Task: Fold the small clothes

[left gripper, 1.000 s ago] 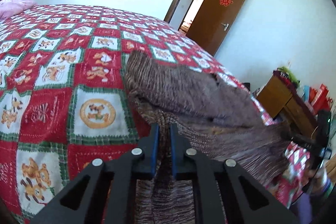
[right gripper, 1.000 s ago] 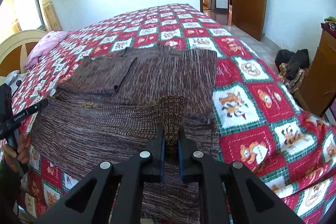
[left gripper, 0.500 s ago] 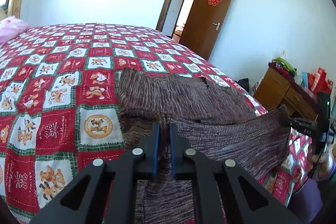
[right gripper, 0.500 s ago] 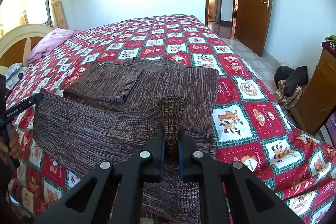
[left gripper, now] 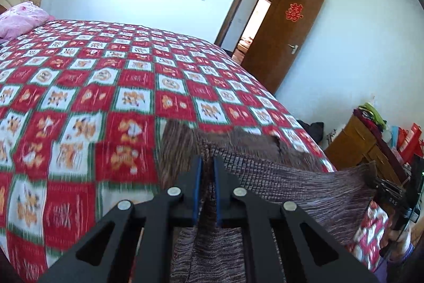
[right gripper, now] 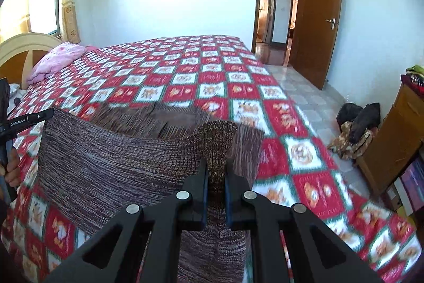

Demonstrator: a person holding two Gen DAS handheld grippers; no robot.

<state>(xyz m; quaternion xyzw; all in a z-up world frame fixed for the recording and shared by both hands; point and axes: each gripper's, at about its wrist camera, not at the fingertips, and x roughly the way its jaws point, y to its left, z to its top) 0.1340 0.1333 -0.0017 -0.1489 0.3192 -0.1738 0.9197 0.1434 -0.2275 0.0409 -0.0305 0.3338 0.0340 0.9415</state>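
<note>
A brown knit sweater [left gripper: 286,184] lies on the near edge of the bed, with its near hem lifted and stretched taut between my two grippers. My left gripper [left gripper: 207,171] is shut on one corner of the hem. My right gripper [right gripper: 216,171] is shut on the other corner, where the knit [right gripper: 111,166] stands up like a wall. The far part of the sweater [right gripper: 164,118] rests on the red checked bedspread [left gripper: 79,102]. Each gripper shows at the edge of the other's view, the right one [left gripper: 397,192] and the left one [right gripper: 23,121].
The bed fills most of both views, with a pink pillow [right gripper: 58,57] by the headboard. A wooden cabinet [right gripper: 397,134] stands to the right, dark clothes [right gripper: 355,123] lie on the tiled floor, and a brown door [right gripper: 315,17] stands open.
Both grippers have risen and pulled back with the hem. More of the sweater has lifted off the bed, and the stretched edge now hides most of the part still lying flat.
</note>
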